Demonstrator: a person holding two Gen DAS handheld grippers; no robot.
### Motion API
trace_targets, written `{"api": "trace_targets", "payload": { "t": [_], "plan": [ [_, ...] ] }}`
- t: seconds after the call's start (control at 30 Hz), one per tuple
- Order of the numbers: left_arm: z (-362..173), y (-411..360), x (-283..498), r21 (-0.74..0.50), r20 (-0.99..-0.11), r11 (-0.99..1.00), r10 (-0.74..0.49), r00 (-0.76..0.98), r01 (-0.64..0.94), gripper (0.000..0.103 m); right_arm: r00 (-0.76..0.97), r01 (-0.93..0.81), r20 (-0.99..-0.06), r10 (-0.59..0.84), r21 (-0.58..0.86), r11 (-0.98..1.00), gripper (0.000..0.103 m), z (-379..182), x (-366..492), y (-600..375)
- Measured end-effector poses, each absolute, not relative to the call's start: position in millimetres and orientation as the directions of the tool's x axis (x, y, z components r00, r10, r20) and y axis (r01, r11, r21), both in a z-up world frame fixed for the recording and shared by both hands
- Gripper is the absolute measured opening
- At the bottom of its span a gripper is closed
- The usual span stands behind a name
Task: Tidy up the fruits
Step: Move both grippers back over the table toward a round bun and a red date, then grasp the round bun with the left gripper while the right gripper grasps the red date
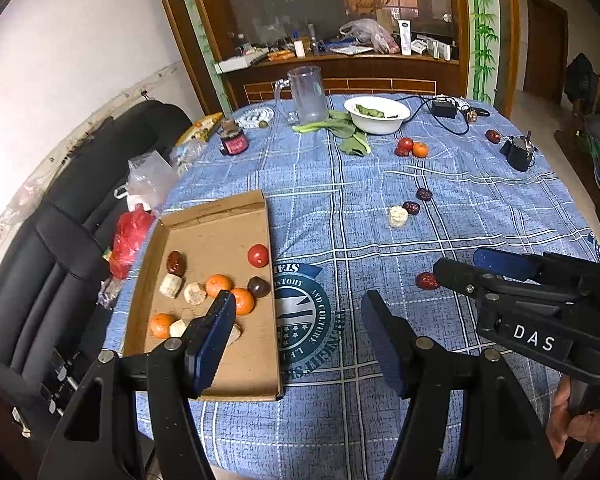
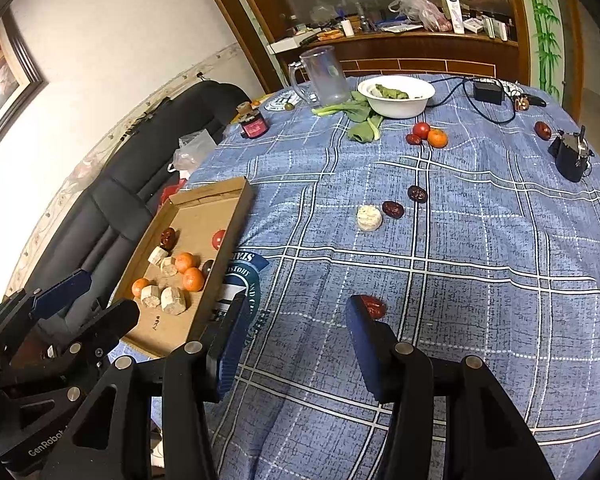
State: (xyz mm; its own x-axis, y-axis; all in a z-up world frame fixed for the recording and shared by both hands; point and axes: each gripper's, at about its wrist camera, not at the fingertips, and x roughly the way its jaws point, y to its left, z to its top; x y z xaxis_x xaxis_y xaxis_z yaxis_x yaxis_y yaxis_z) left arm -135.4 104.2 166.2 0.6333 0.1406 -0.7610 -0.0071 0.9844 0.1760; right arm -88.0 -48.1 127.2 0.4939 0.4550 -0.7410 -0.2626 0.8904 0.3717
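Two readable labels: "DAS" on right tool [image 1: 456,266], "GenRobot" on left tool [image 2: 96,296].

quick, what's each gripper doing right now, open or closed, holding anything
Left gripper: open, holding nothing, over the box edge.
Right gripper: open, holding nothing, a red date just past its right finger.

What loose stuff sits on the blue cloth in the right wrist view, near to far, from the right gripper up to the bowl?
Right gripper → red date by its right fingertip → pale cut chunk → dark date → darker date → tomato and orange cluster → leafy greens → white bowl.
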Motion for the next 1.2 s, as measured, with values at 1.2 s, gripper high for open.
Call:
{"api": "trace_targets", "payload": {
  "t": [1.2],
  "plan": [
    [23,38,75,-0.170,-0.876,0.919,-0.306,0.371,0.356,0.053,0.390,-0.193,-0.879,0.275,0.214,0.958,0.053,29,-31,-40]
  ]
}}
